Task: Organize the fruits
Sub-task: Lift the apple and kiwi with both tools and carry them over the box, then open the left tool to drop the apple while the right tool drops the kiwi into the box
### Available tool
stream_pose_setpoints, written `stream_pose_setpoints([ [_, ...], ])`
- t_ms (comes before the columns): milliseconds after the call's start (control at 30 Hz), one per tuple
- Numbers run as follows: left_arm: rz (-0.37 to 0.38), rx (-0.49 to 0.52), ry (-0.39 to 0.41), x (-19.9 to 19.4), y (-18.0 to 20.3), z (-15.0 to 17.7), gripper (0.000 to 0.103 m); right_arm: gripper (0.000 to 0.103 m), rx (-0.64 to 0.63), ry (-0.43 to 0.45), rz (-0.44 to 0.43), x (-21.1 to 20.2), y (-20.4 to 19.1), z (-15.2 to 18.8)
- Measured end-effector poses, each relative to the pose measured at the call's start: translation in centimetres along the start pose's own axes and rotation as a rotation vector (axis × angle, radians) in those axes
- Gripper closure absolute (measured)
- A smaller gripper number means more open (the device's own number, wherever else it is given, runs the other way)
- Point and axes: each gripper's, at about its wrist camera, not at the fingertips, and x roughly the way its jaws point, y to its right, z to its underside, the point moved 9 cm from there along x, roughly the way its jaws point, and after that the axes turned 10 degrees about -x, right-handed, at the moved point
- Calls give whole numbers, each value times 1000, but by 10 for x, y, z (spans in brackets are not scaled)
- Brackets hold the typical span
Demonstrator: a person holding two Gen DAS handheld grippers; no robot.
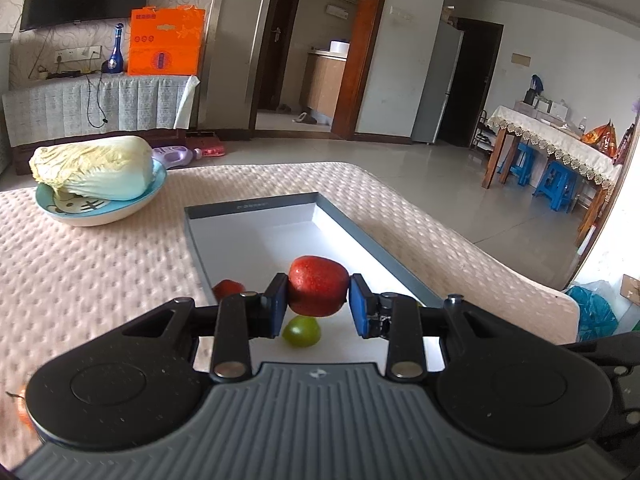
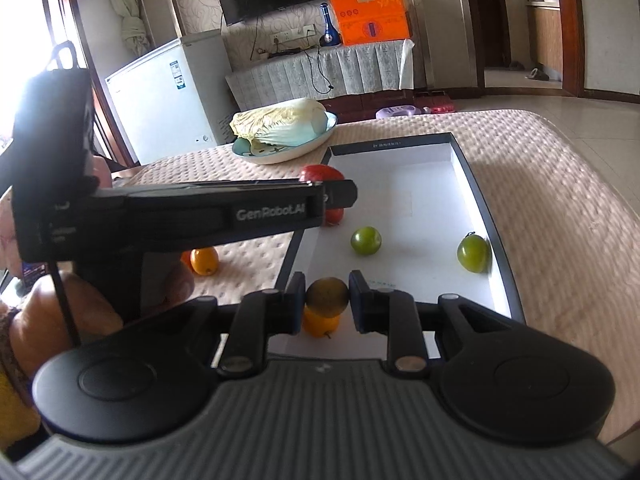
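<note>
My left gripper (image 1: 318,304) is shut on a red apple (image 1: 318,286) and holds it above the grey-rimmed white tray (image 1: 256,210). Below it in the tray lie a green fruit (image 1: 301,331) and a second red fruit (image 1: 227,289). My right gripper (image 2: 327,300) is shut on a brownish-yellow fruit (image 2: 327,296) over the tray's (image 2: 490,200) near end, with an orange fruit (image 2: 320,324) under it. Two green fruits (image 2: 365,241) (image 2: 473,253) lie in the tray. The left gripper (image 2: 340,194) with its apple (image 2: 322,174) shows in the right wrist view.
A bowl (image 1: 100,212) holding a napa cabbage (image 1: 94,168) stands on the padded table at the back left. An orange fruit (image 2: 204,261) lies on the table left of the tray. A freezer (image 2: 164,92) and a cabinet stand beyond the table.
</note>
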Motion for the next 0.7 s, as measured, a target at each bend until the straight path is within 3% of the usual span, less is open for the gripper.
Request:
stream_pose_setpoints([
  [700, 44, 25, 34, -2, 15, -3, 63, 76, 14, -12, 17, 6, 6, 4],
])
